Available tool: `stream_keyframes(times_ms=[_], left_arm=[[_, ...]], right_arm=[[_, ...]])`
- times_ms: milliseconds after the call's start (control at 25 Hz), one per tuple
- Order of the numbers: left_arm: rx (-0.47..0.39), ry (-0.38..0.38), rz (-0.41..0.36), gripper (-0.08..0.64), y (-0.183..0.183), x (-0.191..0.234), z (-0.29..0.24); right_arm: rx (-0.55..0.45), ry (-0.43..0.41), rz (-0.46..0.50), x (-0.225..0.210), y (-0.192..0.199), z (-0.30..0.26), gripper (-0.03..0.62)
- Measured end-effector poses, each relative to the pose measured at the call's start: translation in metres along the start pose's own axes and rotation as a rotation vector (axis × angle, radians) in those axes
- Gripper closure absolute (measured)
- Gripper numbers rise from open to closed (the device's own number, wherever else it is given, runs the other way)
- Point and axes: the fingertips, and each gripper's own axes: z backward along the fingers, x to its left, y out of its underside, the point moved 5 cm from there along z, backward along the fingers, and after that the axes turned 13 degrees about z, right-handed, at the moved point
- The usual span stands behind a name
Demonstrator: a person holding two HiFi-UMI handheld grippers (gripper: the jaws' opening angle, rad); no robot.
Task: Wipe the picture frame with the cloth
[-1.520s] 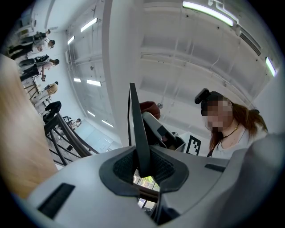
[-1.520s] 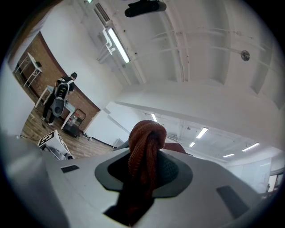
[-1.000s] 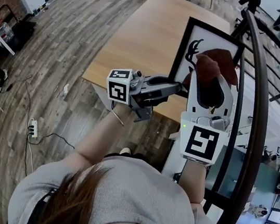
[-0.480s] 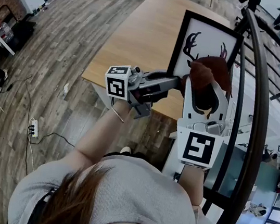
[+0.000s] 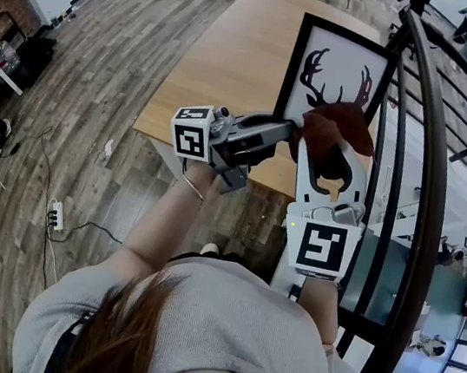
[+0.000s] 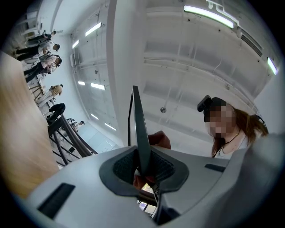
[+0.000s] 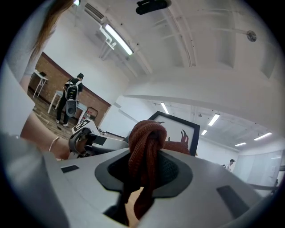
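Left gripper (image 6: pixel 144 169): jaws nearly together, pinching the dark left edge of the picture frame (image 5: pixel 334 61) and holding it up on edge. Right gripper (image 7: pixel 147 171): jaws clamping a bunched rust-brown cloth (image 7: pixel 144 138), the wad touching the glass at 6 o'clock of the deer print, just at 3 o'clock of the left jaws. Frame sitting toward 1 o'clock in the head view, over the wooden table (image 5: pixel 226 66). Judging wiping under way: cloth working low, with the upper glass and borders likely left.
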Motion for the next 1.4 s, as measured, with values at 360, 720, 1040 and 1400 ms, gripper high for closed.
stream_keyframes(times_ms=[360, 720, 1040, 1400], left_arm=[[0.006, -0.037, 0.027, 0.505, 0.001, 0.010, 0.002], [-0.065, -0.017, 0.050, 0.505, -0.003, 0.013, 0.013], [-0.116, 0.011, 0.076, 0.505, -0.007, 0.015, 0.017], [-0.013, -0.011, 0.056, 0.505, 0.007, 0.013, 0.008]], right_arm=[[0.018, -0.059, -0.062, 0.005, 0.013, 0.000, 0.459], [-0.097, -0.106, -0.086, 0.013, 0.003, 0.011, 0.459], [-0.189, 0.097, -0.084, -0.070, -0.025, 0.042, 0.459], [-0.064, 0.419, 0.208, -0.155, -0.054, -0.004, 0.459]])
